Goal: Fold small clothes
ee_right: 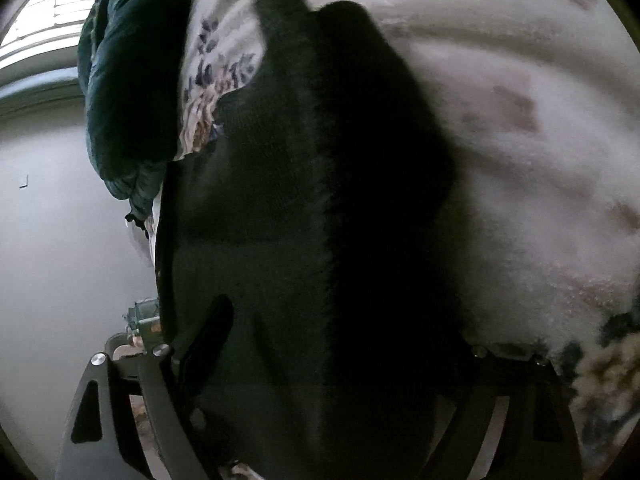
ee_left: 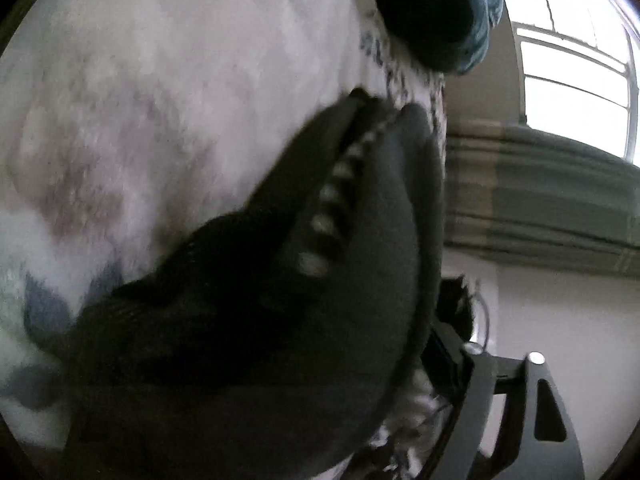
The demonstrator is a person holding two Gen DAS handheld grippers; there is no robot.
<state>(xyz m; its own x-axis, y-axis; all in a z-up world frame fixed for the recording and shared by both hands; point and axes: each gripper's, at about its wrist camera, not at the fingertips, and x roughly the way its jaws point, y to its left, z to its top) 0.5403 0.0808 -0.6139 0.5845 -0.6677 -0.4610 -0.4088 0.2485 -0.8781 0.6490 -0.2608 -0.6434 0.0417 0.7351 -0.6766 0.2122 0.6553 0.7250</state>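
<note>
While a dark knit garment (ee_left: 248,320) drapes over the left gripper (ee_left: 472,420) and hides most of it, I cannot tell whether that gripper is clenched. Beyond it lies a white patterned bedspread (ee_left: 160,80). Ahead of the right gripper (ee_right: 320,420), the dark knit garment (ee_right: 312,200) covers its fingers; its grasp cannot be told either. A teal quilted cloth (ee_right: 128,80) sits to its upper left.

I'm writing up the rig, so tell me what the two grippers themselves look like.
Both grippers, left and right, look alike: matte black fingers shaped as curved struts with triangular cut-outs, joined by silver round-head screws. No markings, sleeves or hands show. A thin cable-like loop sits near the left one, too blurred to confirm.
</note>
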